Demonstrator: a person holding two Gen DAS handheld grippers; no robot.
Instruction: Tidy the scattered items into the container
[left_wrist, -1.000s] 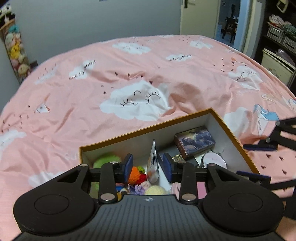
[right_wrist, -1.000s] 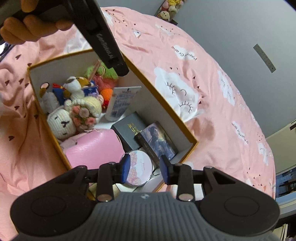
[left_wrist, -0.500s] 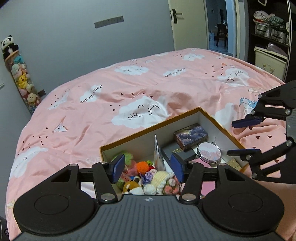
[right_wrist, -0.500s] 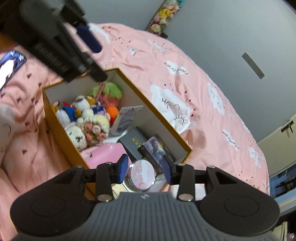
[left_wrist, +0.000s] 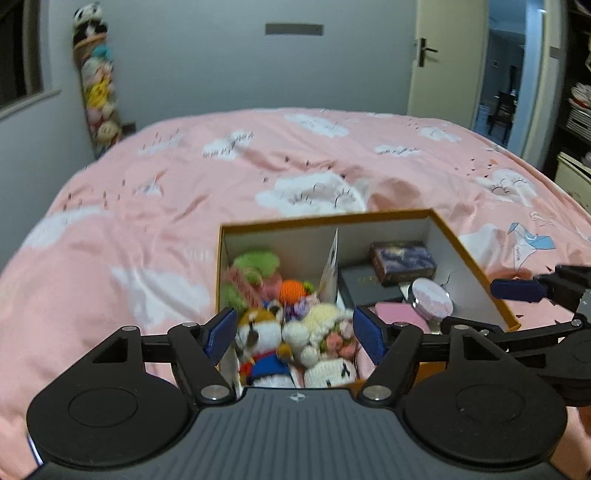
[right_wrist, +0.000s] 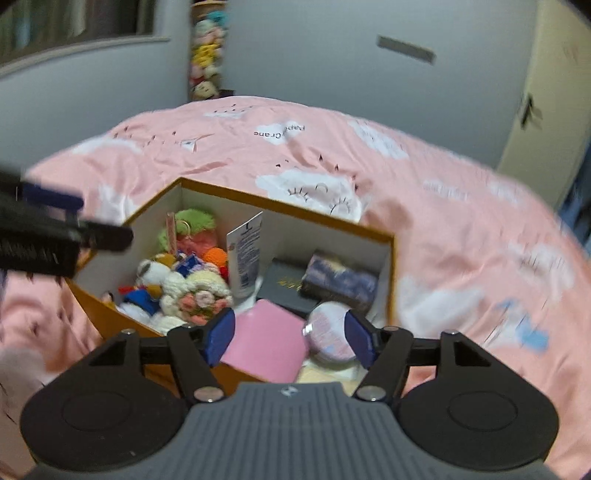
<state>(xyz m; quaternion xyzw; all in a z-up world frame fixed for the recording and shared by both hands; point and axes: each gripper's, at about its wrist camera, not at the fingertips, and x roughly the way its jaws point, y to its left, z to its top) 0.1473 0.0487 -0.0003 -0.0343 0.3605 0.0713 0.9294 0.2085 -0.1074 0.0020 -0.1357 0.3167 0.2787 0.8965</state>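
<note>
An orange-rimmed cardboard box (left_wrist: 325, 220) (right_wrist: 288, 209) sits on the pink bed. It holds several plush toys (left_wrist: 295, 328) (right_wrist: 184, 284), a white tube (right_wrist: 245, 254), dark boxes (left_wrist: 402, 258), a pink case (right_wrist: 266, 339) and a round tin (left_wrist: 432, 302) (right_wrist: 328, 328). My left gripper (left_wrist: 295, 338) hovers over the box's near edge, jaws opening, nothing between them. My right gripper (right_wrist: 290, 334) hangs above the box's near right corner, jaws opening and empty; its fingers (left_wrist: 517, 290) show at the right of the left wrist view.
The pink cloud-print duvet (left_wrist: 184, 192) spreads around the box. A hanging column of plush toys (left_wrist: 96, 92) stands against the grey wall at the back left. A door (left_wrist: 443, 62) and shelves lie at the right.
Both grippers have opened wide and drawn back from the box, so more of the bed and room shows. The right gripper rolled toward level.
</note>
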